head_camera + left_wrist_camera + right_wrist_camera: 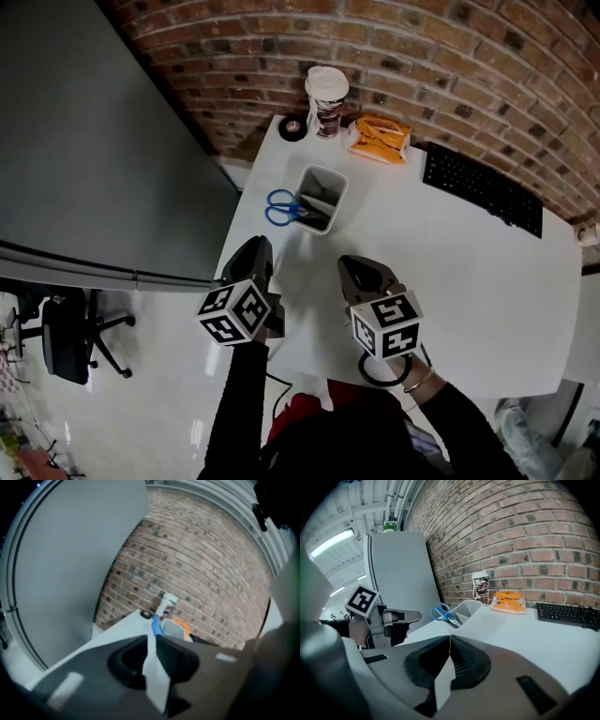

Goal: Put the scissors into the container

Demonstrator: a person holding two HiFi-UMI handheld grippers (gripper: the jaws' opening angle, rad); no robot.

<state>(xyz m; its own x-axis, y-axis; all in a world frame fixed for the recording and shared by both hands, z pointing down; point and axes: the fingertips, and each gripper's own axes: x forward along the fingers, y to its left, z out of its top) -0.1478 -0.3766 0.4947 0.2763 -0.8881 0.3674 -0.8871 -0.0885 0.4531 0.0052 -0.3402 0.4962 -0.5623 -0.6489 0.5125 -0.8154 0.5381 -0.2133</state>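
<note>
Blue-handled metal scissors slanted in the grey rectangular plastic container, long axis across its near end. Blades down inside, handle loops poking out over the left rim. Behind, along the brick wall: lidded paper cup, black tape roll, orange snack packet. Black keyboard off to the right. Left tongs and right tongs both pressed together, gripping nothing, above the white worktop, short of the container.

**No legible writing anywhere**

The paper cup by the brick wall carries a dark printed band, too small to read. The orange packet has print that blurs out. The keyboard keys show no legible characters. The left gripper and right gripper bear black-and-white square markers, patterns without letters or digits
</note>
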